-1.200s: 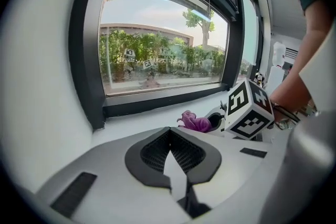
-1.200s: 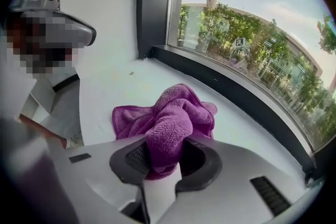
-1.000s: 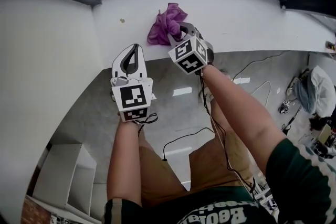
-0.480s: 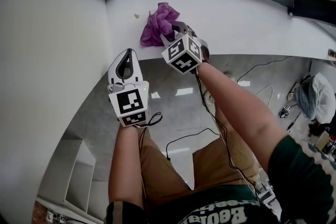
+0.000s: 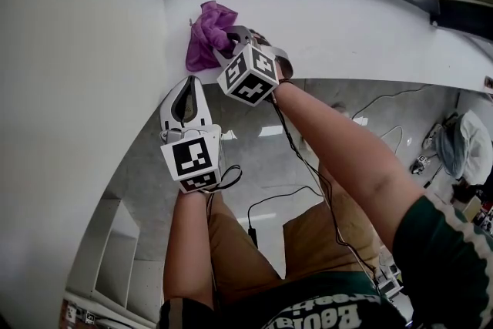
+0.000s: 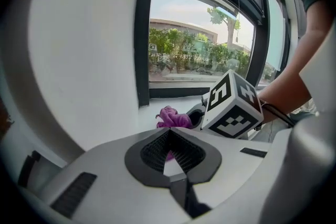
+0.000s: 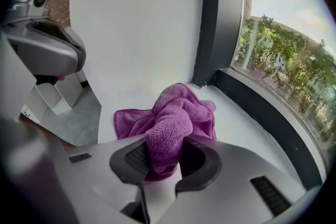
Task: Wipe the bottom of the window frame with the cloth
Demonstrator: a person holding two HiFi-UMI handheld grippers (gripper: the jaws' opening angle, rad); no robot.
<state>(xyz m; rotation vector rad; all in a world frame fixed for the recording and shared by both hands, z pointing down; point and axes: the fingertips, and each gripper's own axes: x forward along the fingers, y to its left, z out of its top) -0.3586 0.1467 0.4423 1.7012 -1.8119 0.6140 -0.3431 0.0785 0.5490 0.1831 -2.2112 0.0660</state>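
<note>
Pinching the purple cloth [image 5: 202,38], the right hand-held gripper [image 5: 229,43] had swept it left along the white sill [image 5: 354,19] into the wall corner, likely ending that stroke, while the left hand-held gripper [image 5: 189,87] hung pressed together, empty.

One cloth [image 7: 176,118], two tools, left tool [image 5: 191,82], right tool [image 5: 221,50], one sill [image 5: 354,27]

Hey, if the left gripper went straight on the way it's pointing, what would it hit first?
Probably the purple cloth, clamped by the right gripper on the white sill, just beyond the shut tips of the left gripper; depth is uncertain.
</note>
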